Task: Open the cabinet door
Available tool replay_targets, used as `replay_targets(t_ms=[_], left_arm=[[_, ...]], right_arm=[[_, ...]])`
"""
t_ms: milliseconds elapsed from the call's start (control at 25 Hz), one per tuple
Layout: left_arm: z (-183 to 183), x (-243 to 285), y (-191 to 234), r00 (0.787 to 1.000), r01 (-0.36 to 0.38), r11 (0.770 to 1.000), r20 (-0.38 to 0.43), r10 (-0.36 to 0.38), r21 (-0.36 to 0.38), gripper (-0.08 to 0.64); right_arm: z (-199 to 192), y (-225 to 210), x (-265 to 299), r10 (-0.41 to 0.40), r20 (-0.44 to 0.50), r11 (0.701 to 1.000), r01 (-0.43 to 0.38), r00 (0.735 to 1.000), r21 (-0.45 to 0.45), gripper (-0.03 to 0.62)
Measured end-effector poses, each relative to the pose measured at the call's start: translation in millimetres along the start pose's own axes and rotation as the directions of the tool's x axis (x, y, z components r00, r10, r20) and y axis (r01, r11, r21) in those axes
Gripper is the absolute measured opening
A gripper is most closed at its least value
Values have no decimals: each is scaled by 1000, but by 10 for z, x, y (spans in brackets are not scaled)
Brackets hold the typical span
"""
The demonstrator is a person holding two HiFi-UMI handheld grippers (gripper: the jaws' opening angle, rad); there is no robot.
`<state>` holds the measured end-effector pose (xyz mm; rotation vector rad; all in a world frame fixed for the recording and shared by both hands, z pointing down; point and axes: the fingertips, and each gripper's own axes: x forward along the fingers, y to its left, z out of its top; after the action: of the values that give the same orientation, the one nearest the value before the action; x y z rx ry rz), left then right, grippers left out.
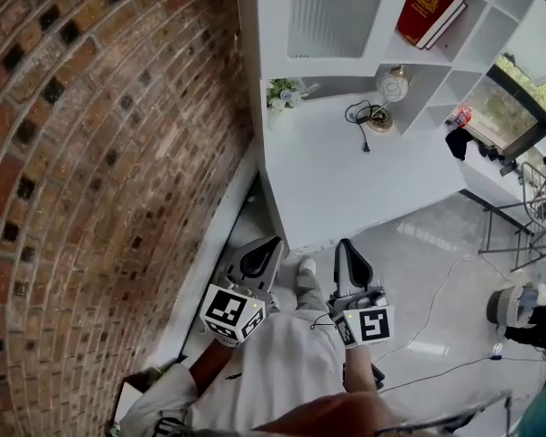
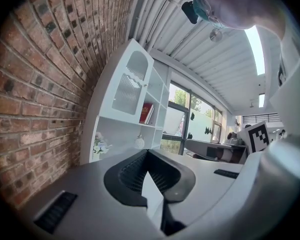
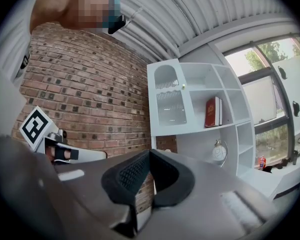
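My left gripper [image 1: 262,255]: held close in front of my body, the marker cube at its back; the jaws are clenched tip to tip with nothing between them.
My right gripper [image 1: 348,255]: just beside the left, level with it, pointing the same way; the jaws are pressed together and empty.
Floor [image 1: 419,262]: pale glossy tiles under both grippers, with thin cables trailing across to the right.
Brick wall [image 1: 91,153]: red-brown, running along my left side up to the cabinet.
Cabinet [image 1: 346,180]: a white unit standing against the wall, ahead of both grippers and well apart from them; plain panel below, open shelves above.
Cabinet door [image 1: 335,12]: upper left part of the unit, next to the brick wall, white frame with ribbed glass; it lies flat in its frame, and neither gripper touches it.
Flowers [image 1: 280,94]: small white bunch on the shelf under the door.
Round ornament [image 1: 391,85]: on a stand, right of the flowers, a black cord beside it.
Red book [image 1: 429,9]: leaning in the compartment right of the door.
Windows [image 3: 270,99]: beyond the unit's right side, greenery outside.
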<state>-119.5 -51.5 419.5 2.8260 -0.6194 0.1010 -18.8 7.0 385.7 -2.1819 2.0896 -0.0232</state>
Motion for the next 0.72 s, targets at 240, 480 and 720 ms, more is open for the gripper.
replay_targets(t_ms=[240,480,720], left_arm=[[75,339,101,1000,-25,1000,10,25,4,9],[201,712,117,999,-32,999,20,32,8,9],[266,1117,234,999,-49,999,19,48,9,9]], right_arm=[[-18,-287,258,18,-23,1000,-19,1000,-18,11],[81,-611,472,49,24,999,-49,999,-19,11],[-10,-984,717,43,-12,999,-43,999,-12,11]])
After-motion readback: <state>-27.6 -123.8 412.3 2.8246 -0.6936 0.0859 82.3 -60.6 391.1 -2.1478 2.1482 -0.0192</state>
